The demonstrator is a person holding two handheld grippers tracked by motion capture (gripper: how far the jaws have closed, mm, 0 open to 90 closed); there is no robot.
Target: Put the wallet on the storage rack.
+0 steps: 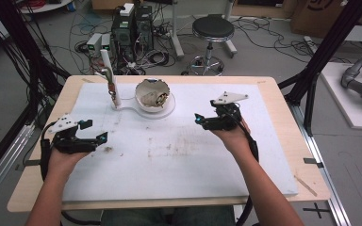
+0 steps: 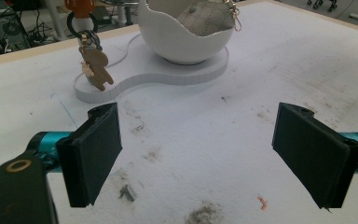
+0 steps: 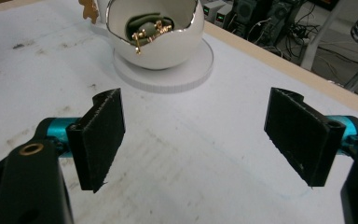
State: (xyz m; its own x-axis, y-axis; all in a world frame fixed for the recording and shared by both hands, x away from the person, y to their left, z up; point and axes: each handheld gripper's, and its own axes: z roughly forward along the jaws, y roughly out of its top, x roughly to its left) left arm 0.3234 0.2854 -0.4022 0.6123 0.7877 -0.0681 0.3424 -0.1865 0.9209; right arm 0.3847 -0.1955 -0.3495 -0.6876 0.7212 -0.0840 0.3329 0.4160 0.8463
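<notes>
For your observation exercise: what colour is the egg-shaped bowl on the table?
White; the egg-shaped bowl shows best in the right gripper view.

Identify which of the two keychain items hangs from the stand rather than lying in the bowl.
The brown figure-shaped keychain hangs from the stand; the gold-clasped one lies inside the bowl.

On the wooden table [image 1: 37, 183] lay a white, smudged foam mat [image 1: 184, 160]. At its far side stood a white egg-shaped bowl with a jagged rim [image 1: 153, 96] on a flat white base [image 1: 168, 111], holding small gold-coloured pieces. Just left of it a white upright post [image 1: 110, 77] rose from the same base, with a brown keyring charm [image 1: 110, 86] hanging on it. The left gripper [image 1: 92, 131] hovered at the mat's near left, fingers spread and empty. The right gripper [image 1: 205, 113] hung right of the bowl, apart from it.
</notes>
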